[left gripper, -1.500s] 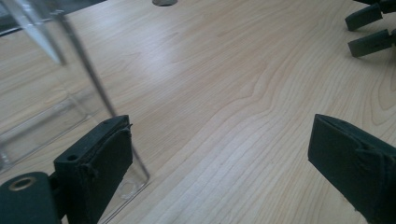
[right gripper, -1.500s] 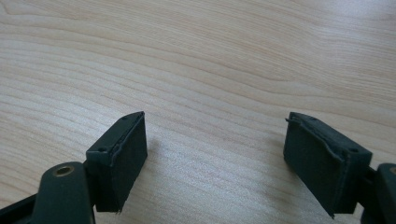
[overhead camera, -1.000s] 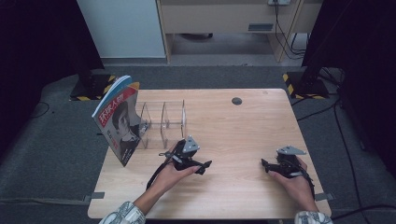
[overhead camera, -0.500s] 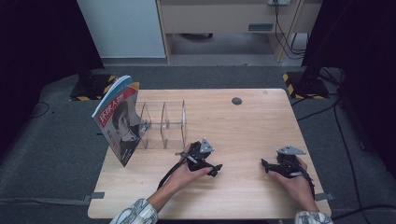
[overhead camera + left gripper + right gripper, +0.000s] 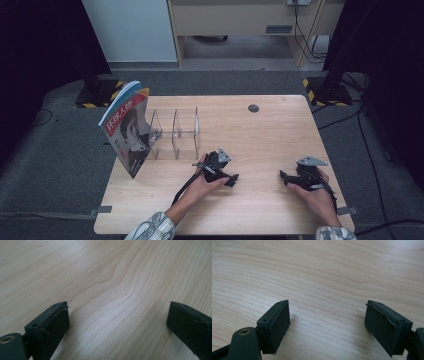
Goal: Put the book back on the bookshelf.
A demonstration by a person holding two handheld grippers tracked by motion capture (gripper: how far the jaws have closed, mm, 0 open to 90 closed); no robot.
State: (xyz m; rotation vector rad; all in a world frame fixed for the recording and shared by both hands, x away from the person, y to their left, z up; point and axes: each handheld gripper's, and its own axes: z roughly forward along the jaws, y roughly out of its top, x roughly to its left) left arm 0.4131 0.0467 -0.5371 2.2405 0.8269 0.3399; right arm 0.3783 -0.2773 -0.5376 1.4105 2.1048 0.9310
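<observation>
We see both grippers low over the wooden table (image 5: 260,135), w/ nothing between the jaws. Left gripper (image 5: 231,179) sits near the table's middle front, jaws spread wide apart; in the left gripper view (image 5: 117,322) there's just bare wood grain between them. Right gripper (image 5: 283,177) is toward the front right, jaws also wide apart, empty over the wood in its own view (image 5: 327,322). The two are well apart from each other. Nearest thing to the left gripper is the clear acrylic rack (image 5: 175,134), just beyond it to the left, dividers upright. A magazine (image 5: 127,131) stands tilted against the rack's left end, cover facing us. Small dark disc (image 5: 253,108) lies farther back, apart from everything.
</observation>
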